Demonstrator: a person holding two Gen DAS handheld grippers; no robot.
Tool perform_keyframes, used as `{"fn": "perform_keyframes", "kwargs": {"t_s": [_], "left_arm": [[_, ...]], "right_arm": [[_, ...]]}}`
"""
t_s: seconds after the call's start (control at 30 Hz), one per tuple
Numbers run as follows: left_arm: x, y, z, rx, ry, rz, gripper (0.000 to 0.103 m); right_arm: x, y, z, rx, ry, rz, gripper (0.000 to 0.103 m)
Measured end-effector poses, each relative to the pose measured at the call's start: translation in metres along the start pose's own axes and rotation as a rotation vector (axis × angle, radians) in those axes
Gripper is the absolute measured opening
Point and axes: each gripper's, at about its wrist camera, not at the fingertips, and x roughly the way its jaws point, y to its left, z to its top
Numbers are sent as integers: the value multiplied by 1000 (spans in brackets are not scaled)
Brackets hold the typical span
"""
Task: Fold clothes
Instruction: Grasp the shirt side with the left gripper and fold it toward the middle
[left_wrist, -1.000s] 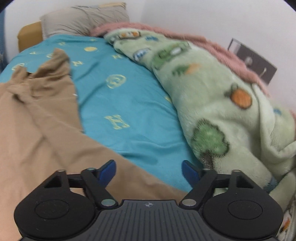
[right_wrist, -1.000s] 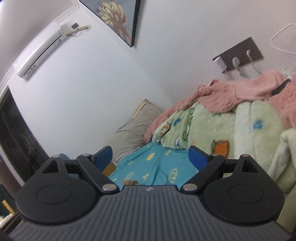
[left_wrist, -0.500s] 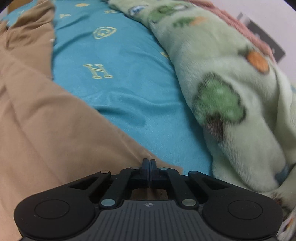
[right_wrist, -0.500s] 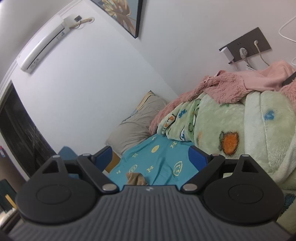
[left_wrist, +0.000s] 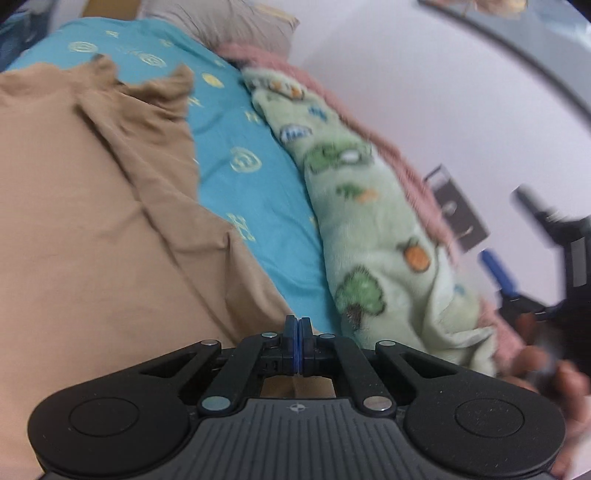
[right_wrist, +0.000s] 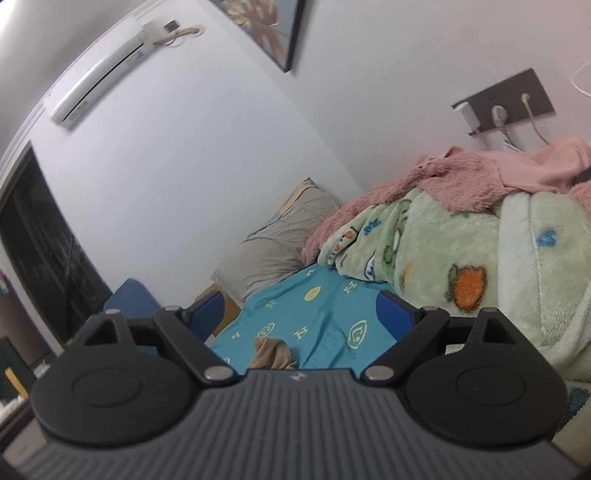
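The left gripper (left_wrist: 294, 341) pinches the tan garment (left_wrist: 92, 221) at its edge; the right gripper (right_wrist: 301, 308) hangs with its fingers spread, empty. Carry that edge low across the bed (left_wrist: 255, 192); keep the cloth taut.

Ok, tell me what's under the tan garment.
The tan garment lies on the blue sheet, which shows only past its edge. Anything beneath its middle is covered. The left gripper pinches its near edge.

My right gripper (right_wrist: 301, 310): jaws wide apart, nothing between them. Past them, teal sheet (right_wrist: 325, 317) with yellow marks. Tan garment (right_wrist: 269, 354) tip lies on sheet, just above my body edge. Green blanket (right_wrist: 480, 258) heaped right, pink blanket (right_wrist: 461, 184) on top. Grey pillow (right_wrist: 277, 251) against wall. Outlets (right_wrist: 506, 101), AC unit (right_wrist: 103, 70) above.
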Motion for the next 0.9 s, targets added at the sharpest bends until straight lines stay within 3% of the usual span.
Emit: {"fn": "perform_keyframes", "kwargs": {"t_s": [0.13,0.33,0.47,0.5,0.57,0.6,0.63,0.8,0.9], "left_arm": [[-51,31,-10,-43,-25,26,0],[-58,87,-36,-117,49,213,0],[-55,105,-33,-207,48,184,1],[-55,105,-30,-204,42,181,5],[-54,105,-26,-200,32,175,25],[-51,107,-24,-212,40,173,47],[-49,108,-25,-214,46,166,60],[-38,112,-31,-223,77,135,65],[-32,114,-34,-229,95,117,62]], "right_arm": [[5,11,-4,-54,36,4,91],[23,40,-22,-208,163,27,91],[29,53,-33,-269,222,39,91],[30,55,-36,-278,236,42,90],[33,60,-42,-297,263,47,90],[34,62,-45,-306,277,49,90],[35,65,-47,-315,291,52,90],[40,67,-52,-312,322,50,90],[40,65,-52,-290,321,43,90]]}}
